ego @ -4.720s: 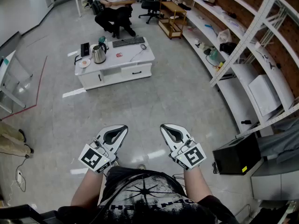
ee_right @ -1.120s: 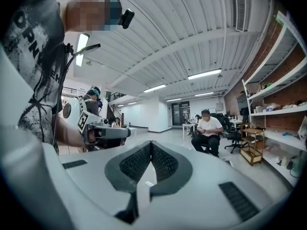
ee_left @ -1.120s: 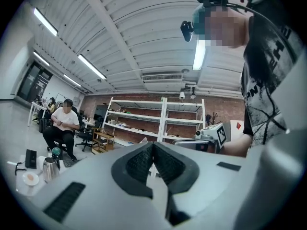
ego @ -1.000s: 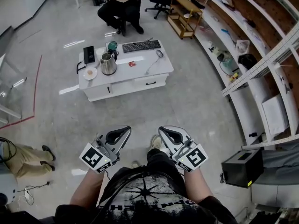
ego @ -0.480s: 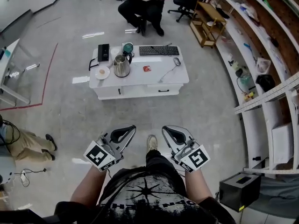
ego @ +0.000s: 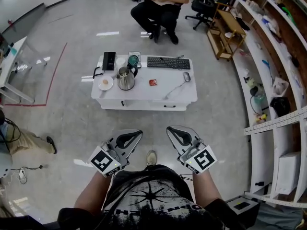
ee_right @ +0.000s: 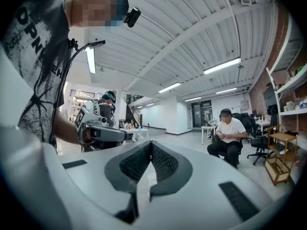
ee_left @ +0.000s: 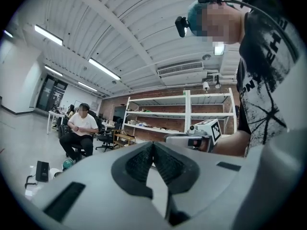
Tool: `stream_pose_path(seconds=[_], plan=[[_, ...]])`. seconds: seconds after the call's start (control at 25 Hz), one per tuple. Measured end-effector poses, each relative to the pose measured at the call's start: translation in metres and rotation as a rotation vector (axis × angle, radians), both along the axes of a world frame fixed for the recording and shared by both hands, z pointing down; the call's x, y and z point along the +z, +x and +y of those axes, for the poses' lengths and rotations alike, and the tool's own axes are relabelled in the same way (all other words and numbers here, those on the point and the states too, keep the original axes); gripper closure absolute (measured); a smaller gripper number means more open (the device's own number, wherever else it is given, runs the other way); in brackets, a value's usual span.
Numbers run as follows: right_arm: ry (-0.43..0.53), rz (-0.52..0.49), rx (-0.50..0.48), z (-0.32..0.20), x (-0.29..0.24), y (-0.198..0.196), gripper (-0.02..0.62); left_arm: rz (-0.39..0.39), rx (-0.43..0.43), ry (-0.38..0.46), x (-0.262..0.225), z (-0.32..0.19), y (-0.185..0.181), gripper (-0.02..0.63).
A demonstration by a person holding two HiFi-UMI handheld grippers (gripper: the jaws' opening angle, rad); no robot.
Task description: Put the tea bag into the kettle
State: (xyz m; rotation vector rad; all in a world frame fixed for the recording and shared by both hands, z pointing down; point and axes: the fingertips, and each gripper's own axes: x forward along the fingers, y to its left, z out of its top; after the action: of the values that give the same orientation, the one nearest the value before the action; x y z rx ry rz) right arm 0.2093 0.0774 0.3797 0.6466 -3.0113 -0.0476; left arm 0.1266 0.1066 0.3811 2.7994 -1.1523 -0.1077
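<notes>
Steel kettle (ego: 126,78) near red tea bag (ego: 153,82) (its print unreadable)

The table (ego: 158,93) with the kettle (ego: 126,79) now sits nearer.

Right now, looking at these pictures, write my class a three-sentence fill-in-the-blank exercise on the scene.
1. The kettle stands on the white ____.
2. In the head view, the red tea bag lies to the kettle's ____.
3. The left gripper and right gripper are empty, with jaws ____.
Missing words: table; right; shut.
</notes>
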Motion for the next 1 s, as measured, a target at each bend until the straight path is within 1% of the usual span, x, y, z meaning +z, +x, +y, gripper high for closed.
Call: stream_pose_path(seconds=[0.2,0.32,0.44,0.52,0.6,0.72,0.8,0.88,1.0], plan=[[0.019,-0.018,-0.005,-0.049,-0.003,0.016,0.586,-0.012,-0.047,-0.002,0.003,-0.043,0.010,0.600],[0.031,-0.027,-0.020,-0.071,-0.005,0.018,0.586,-0.014,-0.063,0.013,-0.006,-0.065,0.014,0.600],[0.030,-0.035,-0.027,-0.091,-0.004,0.021,0.586,-0.010,-0.072,0.048,-0.014,-0.083,0.017,0.600],[0.023,-0.040,-0.031,-0.101,-0.003,0.020,0.586,-0.031,-0.088,0.039,-0.011,-0.093,0.014,0.600],[0.018,-0.041,-0.039,-0.108,-0.001,0.017,0.586,-0.038,-0.103,0.032,-0.008,-0.102,0.009,0.600],[0.006,-0.040,-0.056,-0.118,0.005,0.010,0.586,-0.023,-0.114,0.018,-0.008,-0.111,0.004,0.600],[-0.006,-0.040,-0.064,-0.125,0.010,0.004,0.586,-0.017,-0.121,0.024,-0.005,-0.119,-0.002,0.600],[-0.008,-0.037,-0.078,-0.132,0.011,-0.007,0.586,-0.004,-0.126,0.040,-0.005,-0.128,-0.011,0.600],[0.003,-0.027,-0.091,-0.146,0.011,-0.025,0.586,-0.001,-0.125,0.022,-0.001,-0.141,-0.025,0.600]])
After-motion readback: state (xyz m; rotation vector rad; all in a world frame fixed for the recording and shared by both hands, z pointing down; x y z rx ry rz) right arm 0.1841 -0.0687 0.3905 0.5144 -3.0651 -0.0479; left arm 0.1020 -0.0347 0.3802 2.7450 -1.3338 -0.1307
